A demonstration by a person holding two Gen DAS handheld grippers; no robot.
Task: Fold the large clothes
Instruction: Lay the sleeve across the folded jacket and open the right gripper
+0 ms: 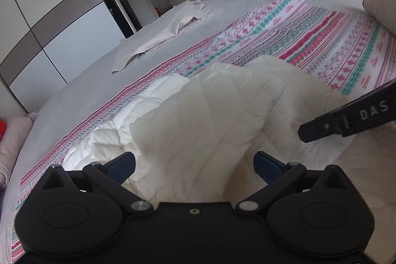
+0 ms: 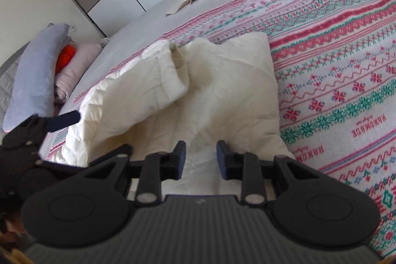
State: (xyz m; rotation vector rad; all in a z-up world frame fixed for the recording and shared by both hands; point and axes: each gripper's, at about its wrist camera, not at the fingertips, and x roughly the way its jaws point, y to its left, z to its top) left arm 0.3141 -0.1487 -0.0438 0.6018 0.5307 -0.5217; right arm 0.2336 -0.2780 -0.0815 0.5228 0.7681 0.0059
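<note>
Nearest, the left gripper (image 1: 194, 166) has its fingers spread wide, holding nothing, just above the cream quilted garment (image 1: 222, 110). The right gripper (image 2: 201, 158) also stands released, its fingers parted over the same garment (image 2: 210, 90). The garment lies crumpled on the patterned blanket (image 2: 334, 66), its long axis running away from the grippers toward the far side of the bed (image 1: 86, 81). Beyond lies a beige cloth (image 1: 158, 38), then the wardrobe (image 1: 49, 16).

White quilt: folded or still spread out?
Partly folded: the white quilt lies bunched, layers doubled over, on the patterned blanket. Both grippers' jaws open, holding nothing.
</note>
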